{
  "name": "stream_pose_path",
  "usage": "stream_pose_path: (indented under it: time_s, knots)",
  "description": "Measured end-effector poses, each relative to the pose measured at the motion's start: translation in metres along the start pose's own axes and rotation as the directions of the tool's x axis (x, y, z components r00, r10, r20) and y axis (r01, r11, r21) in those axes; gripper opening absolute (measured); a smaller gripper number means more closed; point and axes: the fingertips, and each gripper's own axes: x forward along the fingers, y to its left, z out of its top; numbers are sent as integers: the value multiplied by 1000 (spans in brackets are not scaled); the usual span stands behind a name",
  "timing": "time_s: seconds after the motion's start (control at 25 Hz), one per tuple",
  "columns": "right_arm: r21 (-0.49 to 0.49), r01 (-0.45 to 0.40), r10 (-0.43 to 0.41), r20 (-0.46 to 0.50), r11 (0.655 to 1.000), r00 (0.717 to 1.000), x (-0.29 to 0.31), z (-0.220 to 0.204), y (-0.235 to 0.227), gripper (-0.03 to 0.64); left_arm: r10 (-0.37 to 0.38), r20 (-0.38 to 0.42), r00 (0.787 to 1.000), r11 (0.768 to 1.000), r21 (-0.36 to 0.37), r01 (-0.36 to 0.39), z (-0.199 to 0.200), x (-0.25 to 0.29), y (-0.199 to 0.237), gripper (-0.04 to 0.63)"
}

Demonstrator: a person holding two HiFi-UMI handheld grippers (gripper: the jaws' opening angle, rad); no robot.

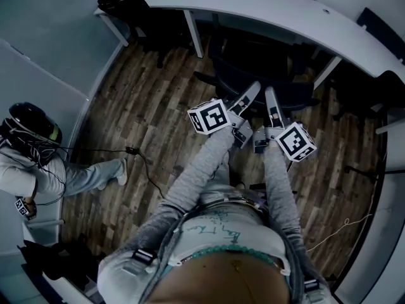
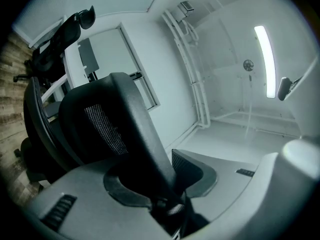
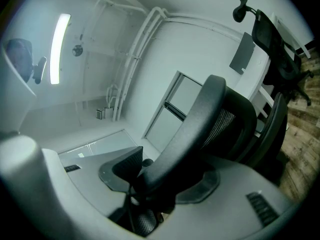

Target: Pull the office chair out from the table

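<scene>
1. Head view: a black chair (image 1: 253, 68) stands close against a curved white table (image 1: 253, 5). The left gripper (image 1: 252, 92) and right gripper (image 1: 271, 100) reach its back, side by side.
2. Left gripper view: the jaws, half apart, clamp the chair's smooth curved back rim; black mesh lies beside it.
3. Right gripper view: the jaws, wider apart, grip that same rim.

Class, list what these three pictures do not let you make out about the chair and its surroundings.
- The chair's wheels: head view, lost in shadow under the table.
- The chair's seat: both gripper views, hidden behind its backrest.
- The table's right end: head view, cut off by the edge.
</scene>
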Motion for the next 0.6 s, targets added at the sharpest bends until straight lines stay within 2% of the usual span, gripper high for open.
stream_pose_path:
  time_s: [0.44, 0.6]
  knots:
    - [2, -29, 29, -18, 1000, 999, -48, -13, 20, 207, 7, 26, 1000, 1000, 9, -7, -28, -39, -29, 152]
    - [6, -38, 38, -28, 999, 999, -48, -13, 21, 207, 15, 37, 999, 1000, 9, -15, -28, -40, -31, 153]
